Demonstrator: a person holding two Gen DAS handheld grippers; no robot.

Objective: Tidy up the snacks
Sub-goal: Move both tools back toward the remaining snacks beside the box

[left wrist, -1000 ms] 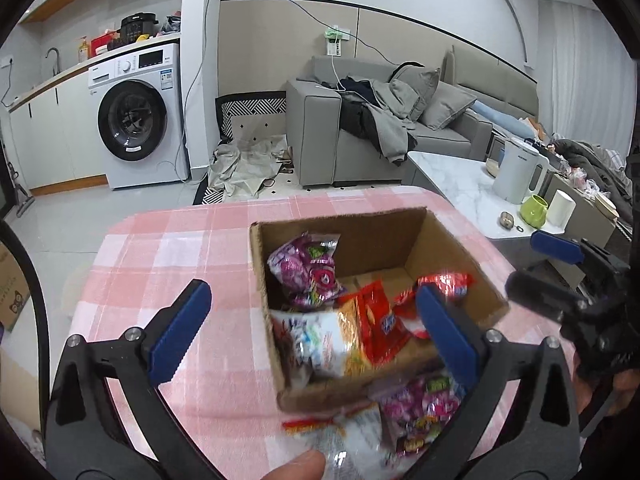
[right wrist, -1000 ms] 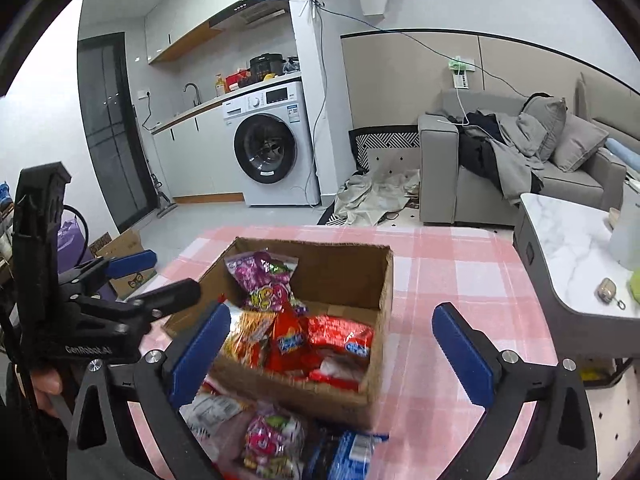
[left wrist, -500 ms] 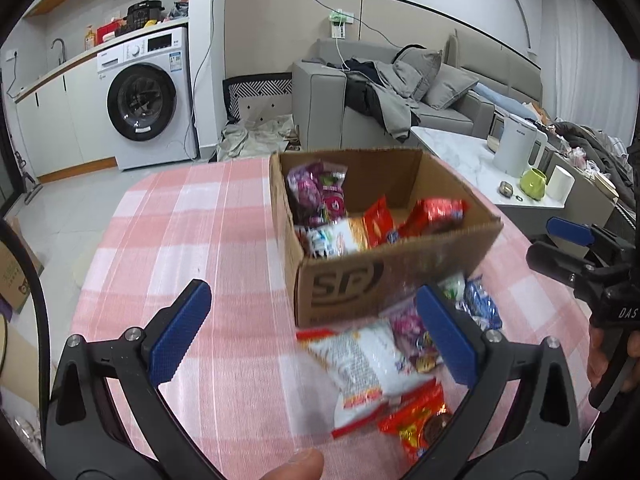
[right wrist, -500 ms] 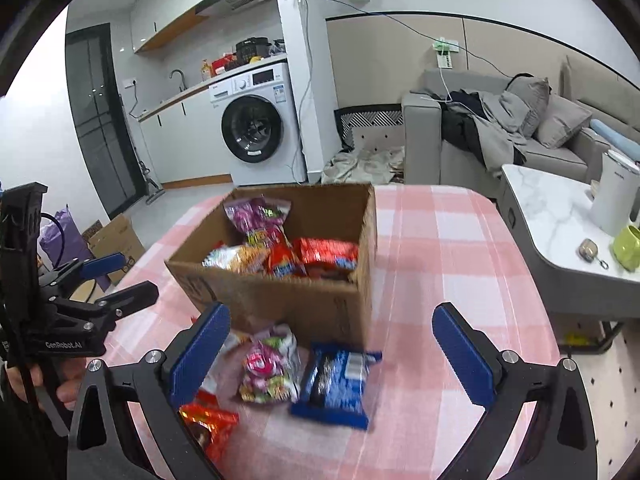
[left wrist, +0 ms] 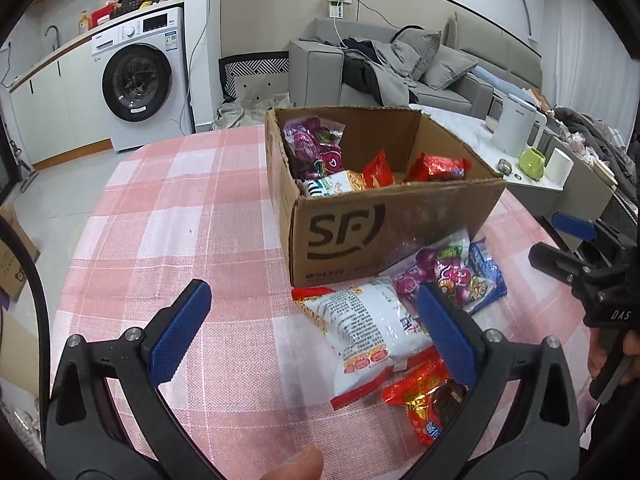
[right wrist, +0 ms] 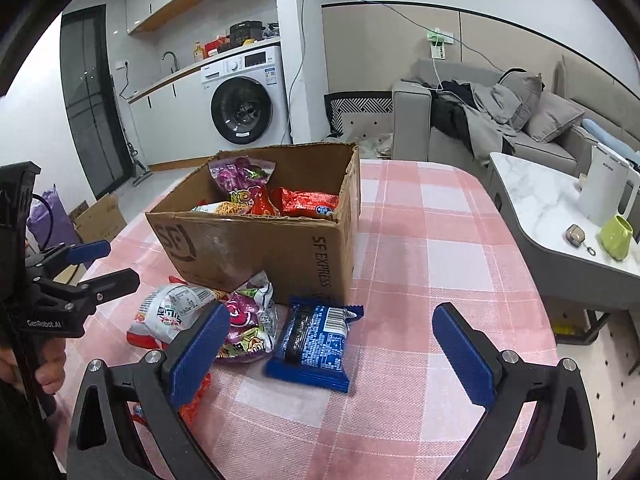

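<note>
Where the pink checked tablecloth (left wrist: 192, 216) runs bare on the left, the left gripper (left wrist: 316, 332) hangs above it with its ribbed blue pads spread wide and nothing between them. Just right of that gap lies a puffy white packet (left wrist: 360, 320) with red ends, its film crinkled; a glossy red wrapper (left wrist: 424, 396) lies below it, partly under the right pad. Behind them stands the cardboard box (left wrist: 384, 224), open-topped and printed with black letters, holding purple, red and white packets. A purple sweet bag (left wrist: 444, 272) rests against the box's front wall.

The left view shows the box's printed front squarely and the red wrapper whole. The right view instead shows the box's side panel with its vertical print and the flat blue packet (right wrist: 316, 340) in full, barcode up, lying just in front of the box corner; in the left view only a blue edge of it peeks out behind the purple bag. The right gripper (right wrist: 332, 356) is likewise released, pads far apart, hovering over the blue packet, probably not touching it. At far right, a marble-topped side table (right wrist: 532, 208) carries a white kettle (right wrist: 604, 192) and a green cup (right wrist: 618, 236).
</note>
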